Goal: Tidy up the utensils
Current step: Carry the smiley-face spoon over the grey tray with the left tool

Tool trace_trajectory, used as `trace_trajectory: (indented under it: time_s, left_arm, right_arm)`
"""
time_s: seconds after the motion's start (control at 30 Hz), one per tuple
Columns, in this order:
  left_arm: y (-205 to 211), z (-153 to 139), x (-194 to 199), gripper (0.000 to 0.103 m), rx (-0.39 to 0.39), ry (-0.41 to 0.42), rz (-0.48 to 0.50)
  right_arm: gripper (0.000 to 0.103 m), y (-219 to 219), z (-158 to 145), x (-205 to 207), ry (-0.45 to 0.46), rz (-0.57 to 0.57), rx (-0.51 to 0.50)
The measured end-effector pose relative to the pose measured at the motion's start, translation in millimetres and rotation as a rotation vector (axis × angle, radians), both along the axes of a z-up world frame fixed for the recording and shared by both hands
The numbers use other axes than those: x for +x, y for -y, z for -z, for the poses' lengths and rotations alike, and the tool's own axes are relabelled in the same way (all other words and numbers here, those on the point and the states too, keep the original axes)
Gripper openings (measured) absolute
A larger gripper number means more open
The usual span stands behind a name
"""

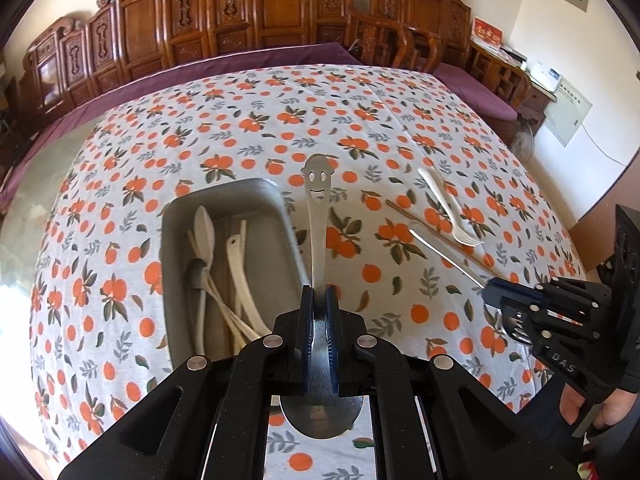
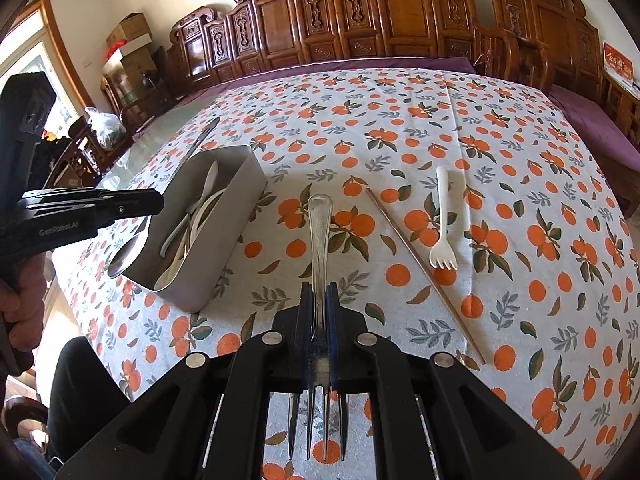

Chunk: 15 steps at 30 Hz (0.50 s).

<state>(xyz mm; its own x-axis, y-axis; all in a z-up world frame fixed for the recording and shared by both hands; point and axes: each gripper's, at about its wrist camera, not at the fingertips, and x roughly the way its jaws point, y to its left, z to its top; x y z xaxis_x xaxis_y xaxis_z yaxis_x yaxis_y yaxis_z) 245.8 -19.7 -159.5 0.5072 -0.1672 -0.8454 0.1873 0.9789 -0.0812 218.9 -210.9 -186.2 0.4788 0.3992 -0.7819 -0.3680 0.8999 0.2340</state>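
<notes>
A tablecloth (image 1: pixel 224 128) with oranges on it is covering the table, and carved wooden chairs (image 1: pixel 280 4) are standing behind. The left gripper (image 1: pixel 319 300) is squeezing a metal spoon (image 1: pixel 317 216) with a smiley face, up beside the gray box (image 1: pixel 176 224) full of white spoons (image 1: pixel 240 276). The right gripper (image 2: pixel 319 300) is pinching a metal fork (image 2: pixel 319 232). A white fork (image 2: pixel 442 220) and a brown chopstick (image 2: pixel 420 272) are lying on the cloth.

Shiny metal spoon (image 1: pixel 318 216), matt plastic fork (image 2: pixel 441 220), printed cloth (image 2: pixel 400 128)
</notes>
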Motion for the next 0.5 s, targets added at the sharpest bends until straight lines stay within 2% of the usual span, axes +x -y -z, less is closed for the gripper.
trace_trajectory:
  time_s: [0.5]
  left_arm:
    - [-38.1, 50.5, 24.6, 0.005, 0.020, -0.097, -0.081]
  right_arm:
    - [0.008, -4.2, 11.3, 7.6, -0.025, -0.002, -0.013]
